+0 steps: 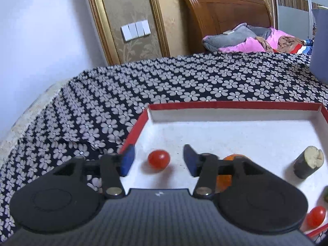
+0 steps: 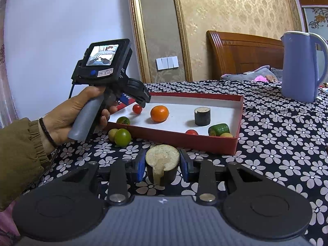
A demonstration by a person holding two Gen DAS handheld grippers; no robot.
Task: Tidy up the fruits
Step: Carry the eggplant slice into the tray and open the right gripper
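1. A home bedroom, by all signs.
2. Wooden headboard (image 2: 244, 53) against the far wall, with a heap of grey and pink bedding (image 1: 246, 40) on the bed.
3. Gold damask wallpaper (image 2: 231, 10) set between gilt-framed panels; a row of white light switches (image 2: 167, 63) on one panel.
4. Black cloth with a pale flower print (image 1: 164, 82) spread over the table.
5. Blue electric kettle (image 2: 300, 65) standing on that cloth, a household item.
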